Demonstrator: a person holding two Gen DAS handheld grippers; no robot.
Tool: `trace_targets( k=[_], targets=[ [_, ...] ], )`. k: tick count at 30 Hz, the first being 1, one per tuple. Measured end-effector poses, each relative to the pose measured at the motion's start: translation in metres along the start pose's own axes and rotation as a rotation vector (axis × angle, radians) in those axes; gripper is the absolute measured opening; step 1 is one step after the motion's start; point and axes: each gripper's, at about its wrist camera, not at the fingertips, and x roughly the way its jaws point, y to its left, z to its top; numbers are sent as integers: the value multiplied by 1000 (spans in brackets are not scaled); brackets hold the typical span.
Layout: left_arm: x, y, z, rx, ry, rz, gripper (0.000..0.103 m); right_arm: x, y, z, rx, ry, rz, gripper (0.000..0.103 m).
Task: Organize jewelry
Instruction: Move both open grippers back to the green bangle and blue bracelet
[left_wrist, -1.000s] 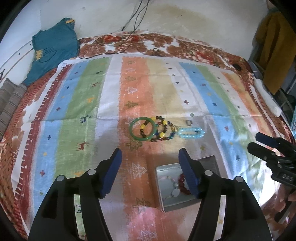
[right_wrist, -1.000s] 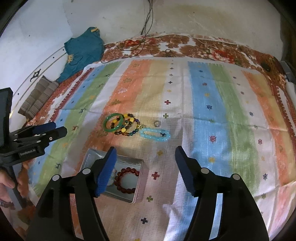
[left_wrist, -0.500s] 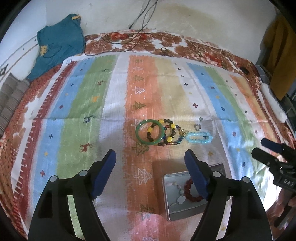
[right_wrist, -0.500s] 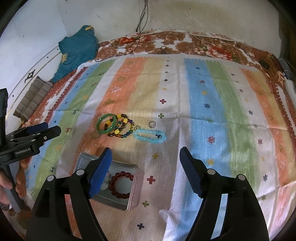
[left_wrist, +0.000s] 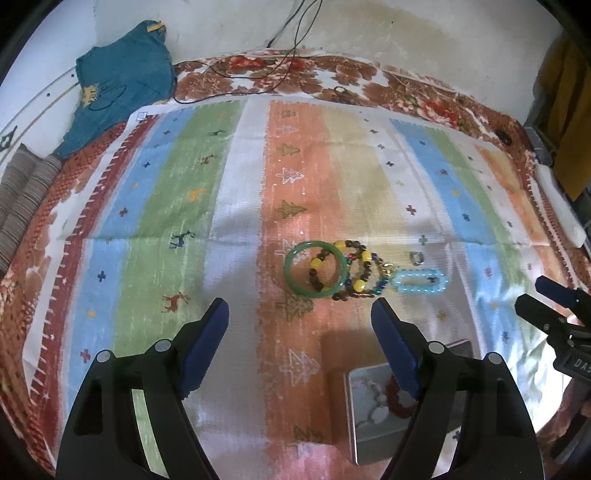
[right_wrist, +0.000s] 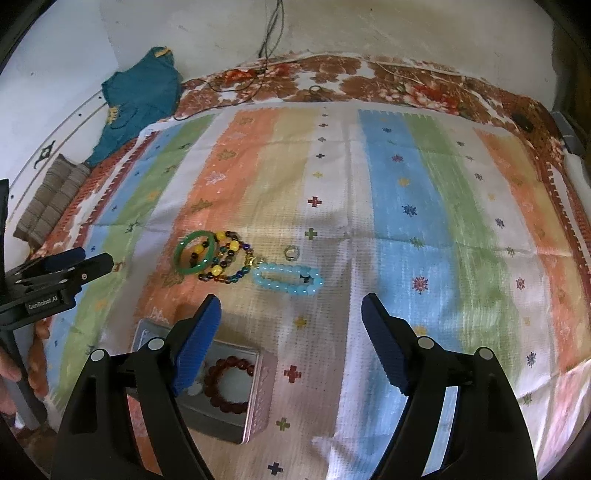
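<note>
Striped cloth (left_wrist: 229, 206) over a floral bedspread (right_wrist: 369, 74) by a white wall, teal garment (left_wrist: 122, 77) at back-left, left gripper (left_wrist: 299, 325) and right gripper (right_wrist: 291, 314) both spread wide, empty, metal tin (right_wrist: 255, 402) with red bead bracelet (right_wrist: 231, 382) plain in the right view, half hidden in the left, green bangle (left_wrist: 316, 269), multicolour beads (left_wrist: 364, 273), pale blue bracelet (left_wrist: 419, 282), small ring (left_wrist: 416, 257) in a row beyond the tin.

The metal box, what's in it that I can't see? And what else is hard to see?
- Metal box: the right hand-held gripper finger covers its left part in the right wrist view; the left hand-held gripper finger covers part of the red bead bracelet in the left wrist view.
- Pale bracelet: blurred.
- Small ring: too small for detail.
</note>
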Motion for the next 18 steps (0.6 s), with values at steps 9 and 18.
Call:
trace_targets(
  k=[9, 18],
  targets=[
    [20, 3, 12, -1, 24, 26, 84, 18, -10, 8, 21, 27, -14, 79],
    [46, 7, 18, -1, 56, 34, 85, 41, -11, 11, 7, 72, -29, 79]
  ],
)
